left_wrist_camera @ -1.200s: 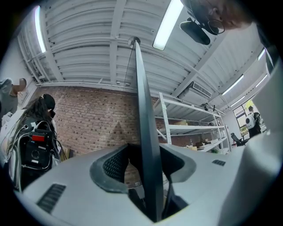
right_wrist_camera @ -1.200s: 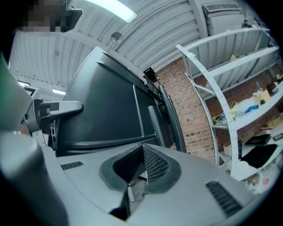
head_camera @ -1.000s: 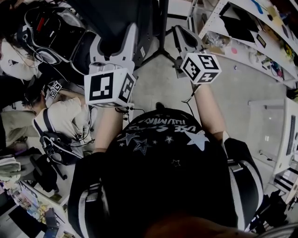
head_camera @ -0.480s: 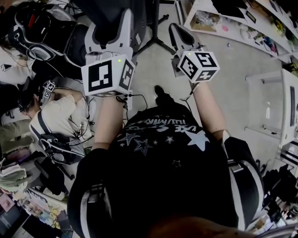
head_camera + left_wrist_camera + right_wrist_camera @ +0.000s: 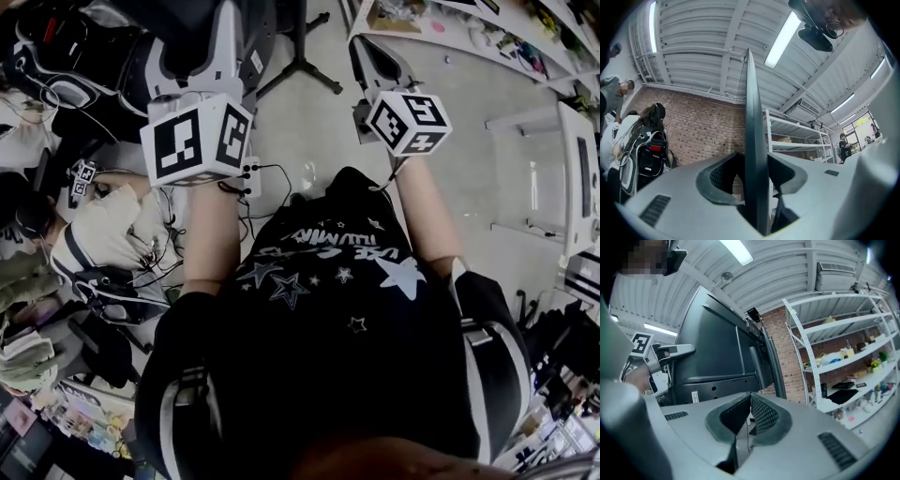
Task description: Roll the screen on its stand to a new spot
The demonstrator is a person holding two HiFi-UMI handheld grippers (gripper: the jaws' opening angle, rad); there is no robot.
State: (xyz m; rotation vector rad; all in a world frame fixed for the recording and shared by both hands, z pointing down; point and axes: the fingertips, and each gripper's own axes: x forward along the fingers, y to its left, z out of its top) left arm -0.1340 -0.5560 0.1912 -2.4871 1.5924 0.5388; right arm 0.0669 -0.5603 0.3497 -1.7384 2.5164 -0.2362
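- Left gripper (image 5: 754,174) is clamped on the screen (image 5: 752,117). I see the panel edge-on, rising straight up from between the two pads, and both pads press on it. Its jaws have just been closing a little further with that edge between them.
- Right gripper (image 5: 750,401) has its jaws together, the pads meeting at their tips. Through the slit below them I make out only a thin dark line that I can't identify.
- From the right gripper view, the screen's dark back fills the left half of the frame. It is tilted and sits just ahead and to the left of the closed jaws. Whether those tips touch it, I can't tell.
- On my head view both grippers reach forward. The left marker cube (image 5: 197,141) and the right marker cube (image 5: 408,122) are well apart, one on each side of the operator's chest.
- The stand (image 5: 300,52) shows as a dark pole with splayed legs on the pale floor (image 5: 309,141), between the two grippers.
- A seated person (image 5: 103,230) in a pale top is at the left of the head view, just beside the left arm, among cables and bags.
- White shelving (image 5: 843,357) carrying small items stands to the right of the screen, with a brick wall (image 5: 703,131) behind.
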